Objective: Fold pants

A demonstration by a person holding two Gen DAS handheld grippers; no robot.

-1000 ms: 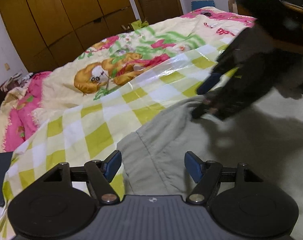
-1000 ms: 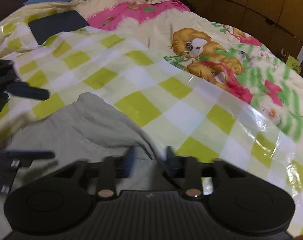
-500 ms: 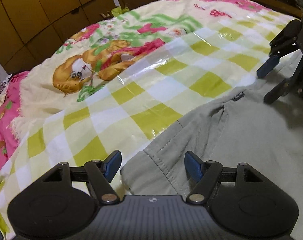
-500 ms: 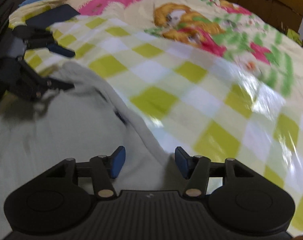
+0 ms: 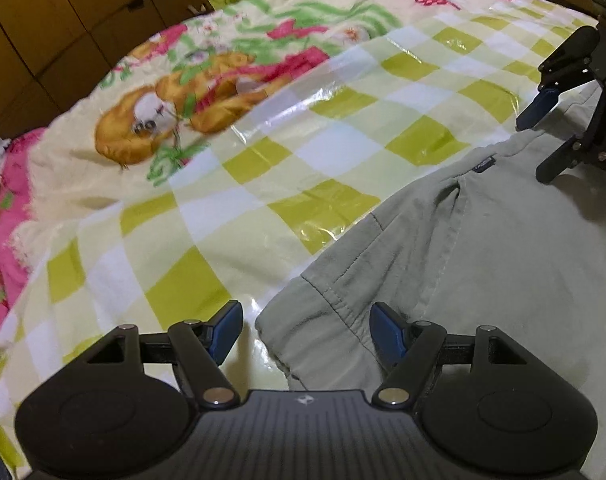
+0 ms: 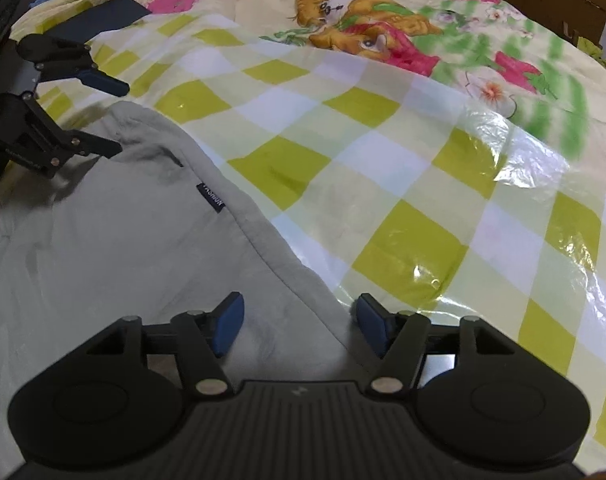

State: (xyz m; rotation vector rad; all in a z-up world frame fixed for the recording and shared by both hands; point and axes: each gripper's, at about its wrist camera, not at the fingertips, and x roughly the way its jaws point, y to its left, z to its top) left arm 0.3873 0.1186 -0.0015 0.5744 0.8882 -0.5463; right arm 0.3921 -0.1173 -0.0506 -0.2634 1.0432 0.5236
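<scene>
Soft grey-green pants (image 5: pixel 483 264) on glossy checked sheet (image 5: pixel 263 184), both hand-held grippers spread, just widened.

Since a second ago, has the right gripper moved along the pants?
Yes. In the left wrist view the right gripper has shifted rightward, away from the pants corner, its fingers opening.

Bed (image 5: pixel 343 80), checked plastic sheet (image 5: pixel 231 200) over cartoon quilt (image 5: pixel 175 112).
Grey-green pants (image 5: pixel 483 248) flat on sheet; dark flat item (image 6: pixel 103 16) at far edge.
</scene>
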